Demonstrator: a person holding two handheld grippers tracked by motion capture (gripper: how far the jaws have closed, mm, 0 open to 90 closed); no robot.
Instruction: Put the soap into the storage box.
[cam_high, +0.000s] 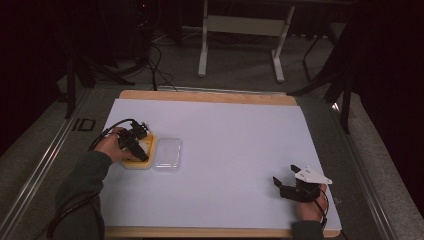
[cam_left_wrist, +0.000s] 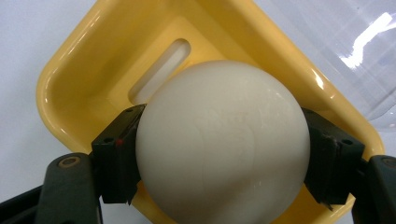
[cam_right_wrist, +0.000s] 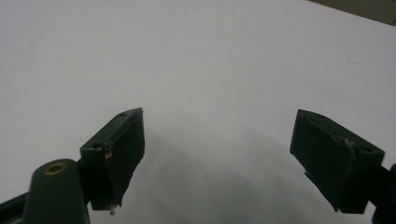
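Observation:
A white egg-like ball (cam_left_wrist: 223, 142) sits between the two black jaws of my left gripper (cam_left_wrist: 223, 161), which is shut on it just above a yellow tray (cam_left_wrist: 84, 60) with a slot in its floor. In the high view the left gripper (cam_high: 141, 148) hovers over the yellow tray (cam_high: 134, 163) at the table's left. A clear plastic lid (cam_high: 168, 154) lies right beside the tray. My right gripper (cam_high: 285, 179) rests near the front right of the white sheet, open with nothing between its fingers (cam_right_wrist: 116, 149).
The white sheet (cam_high: 225, 145) covers a wooden board on the table. Beyond the far edge are table legs (cam_high: 202, 50) and cables on the floor. A dark stand (cam_high: 345, 95) rises at the right.

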